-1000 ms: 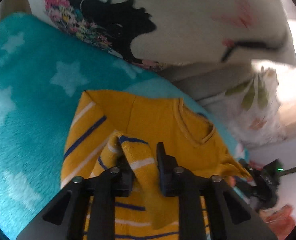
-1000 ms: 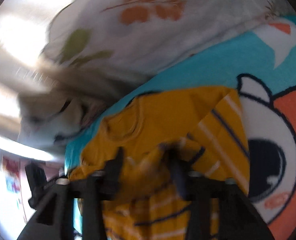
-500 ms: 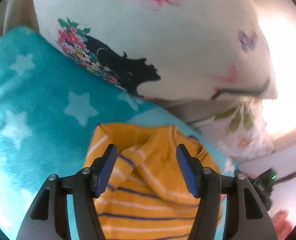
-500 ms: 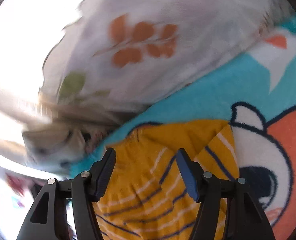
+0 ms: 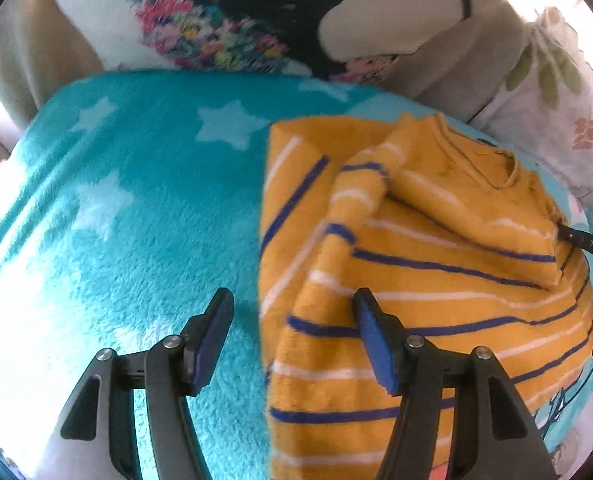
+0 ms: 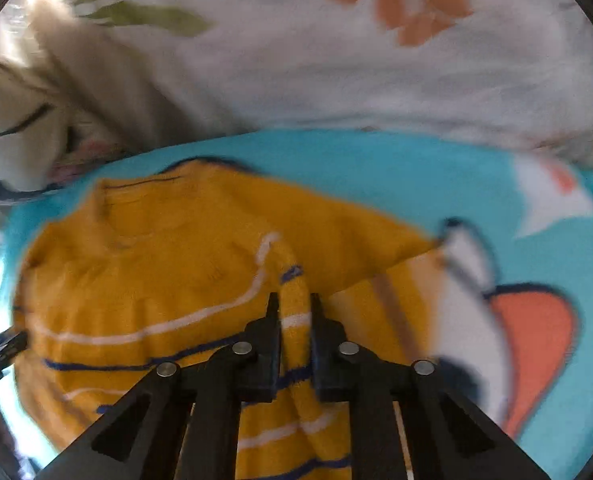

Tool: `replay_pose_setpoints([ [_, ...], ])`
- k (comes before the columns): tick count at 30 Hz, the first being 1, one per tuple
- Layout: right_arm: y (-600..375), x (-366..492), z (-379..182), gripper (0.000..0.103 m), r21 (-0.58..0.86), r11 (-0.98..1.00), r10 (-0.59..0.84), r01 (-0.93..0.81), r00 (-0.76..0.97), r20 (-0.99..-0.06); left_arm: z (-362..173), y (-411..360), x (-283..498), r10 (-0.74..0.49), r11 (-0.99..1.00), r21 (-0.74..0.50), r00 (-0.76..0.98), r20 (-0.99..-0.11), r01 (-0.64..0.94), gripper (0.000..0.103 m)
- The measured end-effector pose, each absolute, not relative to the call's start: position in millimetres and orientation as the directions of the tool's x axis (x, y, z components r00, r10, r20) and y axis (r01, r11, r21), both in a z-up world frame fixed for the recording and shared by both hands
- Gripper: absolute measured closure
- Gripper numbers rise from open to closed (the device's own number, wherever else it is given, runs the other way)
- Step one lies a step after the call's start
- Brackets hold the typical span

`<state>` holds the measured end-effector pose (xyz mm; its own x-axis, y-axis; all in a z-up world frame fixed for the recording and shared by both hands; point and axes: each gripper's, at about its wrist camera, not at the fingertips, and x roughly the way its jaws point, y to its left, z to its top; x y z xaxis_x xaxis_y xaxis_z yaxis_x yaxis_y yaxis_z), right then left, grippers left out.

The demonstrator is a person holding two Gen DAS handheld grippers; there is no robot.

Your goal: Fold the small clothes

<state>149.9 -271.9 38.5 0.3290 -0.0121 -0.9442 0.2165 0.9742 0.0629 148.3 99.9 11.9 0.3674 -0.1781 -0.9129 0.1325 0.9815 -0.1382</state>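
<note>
A yellow striped sweater (image 5: 436,280) lies on a turquoise blanket (image 5: 136,208) with white stars, just in front of printed pillows (image 5: 256,12). The left gripper (image 5: 292,344) is spread wide and holds nothing, its fingers straddling the sweater's left edge. The right gripper (image 6: 293,320) is pinched narrow on a striped sleeve (image 6: 294,300) lying across the sweater's front.

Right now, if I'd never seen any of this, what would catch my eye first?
A small mustard-yellow jumper with blue and white stripes, lying part-folded on a bright turquoise blanket with white stars. The right claw is shut on a fold of it, while the left claw hangs open at its edge. Behind sit a floral cushion and a white pillow with a black shape and flowers.
</note>
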Motion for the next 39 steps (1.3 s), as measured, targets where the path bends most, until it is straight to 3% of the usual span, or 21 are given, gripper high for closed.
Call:
replay_pose_setpoints([
  [2, -279, 152, 39, 0.092, -0.054, 0.965, -0.137, 0.256, 0.316, -0.939, 10, 108, 152, -0.206, 0.978, -0.178, 0.355, -0.912, 0.111, 0.04],
  [3, -283, 153, 38, 0.084, -0.065, 0.959, -0.153, 0.275, 0.311, -0.938, 10, 112, 153, -0.217, 0.976, -0.193, 0.353, -0.91, 0.102, 0.04],
  [9, -320, 125, 65, 0.063, 0.174, 0.896, 0.004, 0.409, 0.385, -0.923, 8, 124, 153, -0.259, 0.966, -0.242, 0.352, -0.899, 0.094, 0.036],
  [16, -298, 39, 107, 0.061, 0.333, 0.888, 0.145, 0.318, 0.494, -0.857, 7, 112, 146, -0.224, 0.973, -0.184, 0.396, -0.891, 0.137, 0.028],
  [19, -281, 28, 87, 0.061, 0.364, 0.893, 0.218, 0.265, 0.452, -0.865, 8, 107, 145, -0.193, 0.98, -0.157, 0.405, -0.894, 0.12, 0.028],
  [22, -298, 23, 51, 0.067, 0.263, 0.906, 0.141, 0.332, 0.349, -0.926, 11, 105, 143, -0.114, 0.993, -0.11, 0.425, -0.898, 0.035, 0.028],
  [24, -319, 19, 46, 0.068, 0.292, 0.877, 0.15, 0.382, 0.359, -0.921, 20, 119, 132, -0.072, 0.994, -0.1, 0.446, -0.892, -0.04, 0.028],
  [25, -327, 16, 48, 0.067, 0.311, 0.867, 0.164, 0.389, 0.367, -0.916, 23, 127, 126, -0.066, 0.991, -0.112, 0.453, -0.889, -0.075, 0.028],
  [27, -333, 11, 54, 0.054, 0.283, 0.882, 0.136, 0.377, 0.371, -0.919, 30, 143, 107, -0.021, 0.983, -0.102, 0.459, -0.888, -0.152, 0.029],
  [29, -337, 6, 59, 0.054, 0.275, 0.899, 0.129, 0.341, 0.393, -0.91, 38, 152, 84, 0.023, 0.978, -0.077, 0.468, -0.884, -0.194, 0.029],
  [34, -329, -2, 92, 0.054, 0.29, 0.924, 0.144, 0.247, 0.477, -0.867, 49, 168, 32, 0.024, 0.964, -0.104, 0.469, -0.883, -0.245, 0.029],
  [39, -266, 23, 121, 0.056, 0.336, 0.938, 0.254, 0.083, 0.496, -0.831, 51, 162, 12, -0.048, 0.961, -0.172, 0.479, -0.876, -0.218, 0.029],
])
